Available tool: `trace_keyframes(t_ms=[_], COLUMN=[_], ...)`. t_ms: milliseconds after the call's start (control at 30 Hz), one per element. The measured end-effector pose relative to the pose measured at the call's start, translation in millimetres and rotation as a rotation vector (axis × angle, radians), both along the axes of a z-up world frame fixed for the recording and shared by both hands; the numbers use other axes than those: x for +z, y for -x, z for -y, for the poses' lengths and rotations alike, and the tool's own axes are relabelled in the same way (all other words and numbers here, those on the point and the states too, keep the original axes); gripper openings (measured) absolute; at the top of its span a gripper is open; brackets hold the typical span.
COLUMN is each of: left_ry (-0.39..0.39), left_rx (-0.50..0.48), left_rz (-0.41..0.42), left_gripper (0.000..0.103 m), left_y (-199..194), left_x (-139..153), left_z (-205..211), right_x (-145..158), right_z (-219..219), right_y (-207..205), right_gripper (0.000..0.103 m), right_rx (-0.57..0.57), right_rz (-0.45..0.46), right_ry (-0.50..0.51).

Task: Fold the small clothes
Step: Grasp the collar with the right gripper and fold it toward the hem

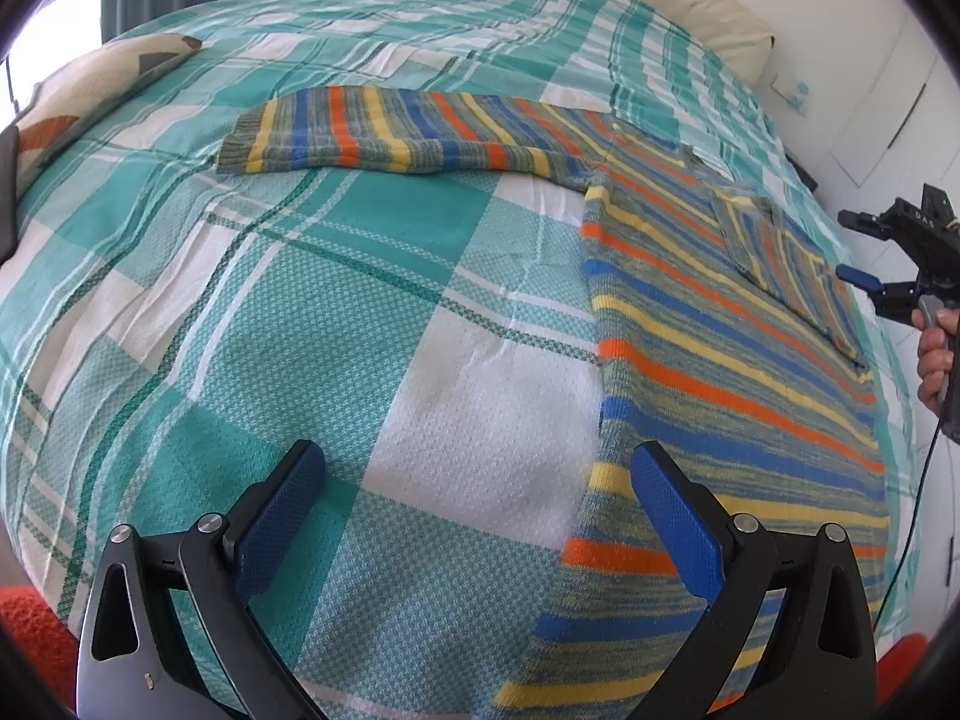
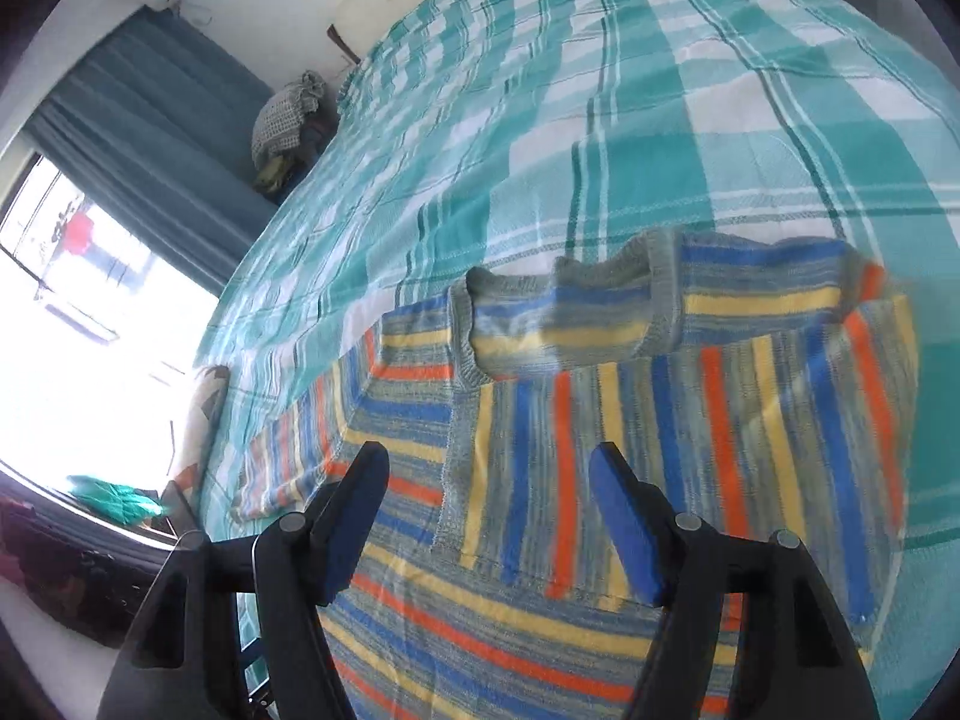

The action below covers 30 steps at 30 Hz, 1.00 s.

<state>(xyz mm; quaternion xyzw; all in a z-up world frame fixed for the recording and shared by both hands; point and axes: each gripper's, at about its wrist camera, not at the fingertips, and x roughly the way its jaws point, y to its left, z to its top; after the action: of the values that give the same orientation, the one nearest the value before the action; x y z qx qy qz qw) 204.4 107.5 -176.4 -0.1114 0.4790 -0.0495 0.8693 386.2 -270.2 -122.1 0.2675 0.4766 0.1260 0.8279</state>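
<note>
A small striped knit sweater (image 1: 708, 348) in blue, orange, yellow and grey lies flat on the bed. One sleeve (image 1: 372, 132) stretches out to the left; the other sleeve (image 1: 792, 264) is folded over the body. My left gripper (image 1: 474, 468) is open and empty, low over the bedspread beside the sweater's hem edge. My right gripper (image 2: 489, 468) is open and empty just above the folded sleeve (image 2: 660, 450) below the collar (image 2: 570, 312). It also shows in the left wrist view (image 1: 864, 279) at the sweater's right edge.
The bed carries a teal and white plaid bedspread (image 1: 300, 312). A patterned pillow (image 1: 78, 96) lies at the left, a cream pillow (image 1: 690, 0) at the back. A window and blue curtain (image 2: 150, 138) are beyond the bed. Something red-orange (image 1: 30, 642) sits at the bottom left.
</note>
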Motion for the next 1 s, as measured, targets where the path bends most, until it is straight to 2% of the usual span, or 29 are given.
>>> trace_keyframes(t_ms=[33,67,100,133,167,267,333,400,433,467,500,533,567,633,667,767,833,900,1000], left_ry=[-0.002,-0.008,-0.018,-0.028,-0.036,-0.051,-0.059,-0.067,-0.079,-0.096,-0.116,-0.131,-0.138,-0.121,-0.112,-0.133,-0.162,-0.181,-0.193], left_rx=[0.001,0.000,-0.002,-0.005,-0.008,-0.018,-0.018,-0.015,-0.016,-0.019,-0.022,-0.024,-0.027,-0.048,-0.063,-0.114,-0.141,-0.156,-0.162], left_rz=[-0.001,-0.001,0.000,0.001,0.004,0.012,0.017,0.018,0.017,0.017,0.021,0.029,0.039,0.067,0.083,0.109,0.086,0.066,0.086], left_gripper=[0.102,0.102,0.102,0.102,0.102,0.102,0.102,0.102,0.102,0.102,0.102,0.102,0.102,0.102,0.102,0.102,0.102,0.102,0.102], left_y=[-0.8,-1.3,-1.3,-0.8,-0.5,2.6,3.1,3.7,4.1,5.4,7.7,11.3,15.2,22.7,25.9,31.7,33.0,34.6,38.1], left_x=[-0.4,-0.8,-1.2,-1.4,-1.7,-1.7,-1.8,-3.0,-4.3,-5.2,-5.3,-4.2,-2.1,4.3,8.0,12.7,7.8,2.3,2.5], left_z=[0.4,1.3,2.8,4.2,5.1,7.2,7.7,8.2,9.2,10.8,12.2,13.2,13.7,15.0,16.8,28.6,37.2,42.6,46.2], right_x=[-7.4,-18.8,-33.9,-46.1,-47.4,-21.7,-11.0,-15.0,-25.4,-40.4,-55.5,-59.9,-54.5,-36.4,-26.6,-14.2,-27.9,-56.6,-48.2], right_z=[18.5,36.0,52.7,68.6,81.8,99.1,89.5,71.7,61.3,53.5,50.6,50.6,52.3,53.5,50.8,21.5,2.4,-5.0,-14.9], right_y=[7.2,14.2,21.8,30.3,40.9,76.5,97.5,119.8,130.4,141.5,153.2,166.0,179.7,205.0,217.6,251.1,271.7,293.7,328.2], right_gripper=[0.070,0.070,0.069,0.043,0.028,0.040,0.042,0.048,0.049,0.049,0.044,0.035,0.035,0.036,0.037,0.045,0.051,0.051,0.050], right_rx=[-0.039,-0.076,-0.114,-0.150,-0.172,-0.242,-0.161,-0.057,-0.010,0.015,0.021,0.016,-0.011,-0.070,-0.068,0.037,0.100,0.102,0.032], right_rz=[-0.040,-0.101,-0.190,-0.254,-0.239,-0.105,-0.034,-0.024,-0.057,-0.111,-0.172,-0.165,-0.123,-0.077,-0.041,0.001,-0.042,-0.129,0.001], right_ry=[-0.002,0.041,0.140,0.231,0.237,0.198,0.123,0.074,0.096,0.170,0.282,0.347,0.372,0.367,0.331,0.246,0.206,0.254,0.392])
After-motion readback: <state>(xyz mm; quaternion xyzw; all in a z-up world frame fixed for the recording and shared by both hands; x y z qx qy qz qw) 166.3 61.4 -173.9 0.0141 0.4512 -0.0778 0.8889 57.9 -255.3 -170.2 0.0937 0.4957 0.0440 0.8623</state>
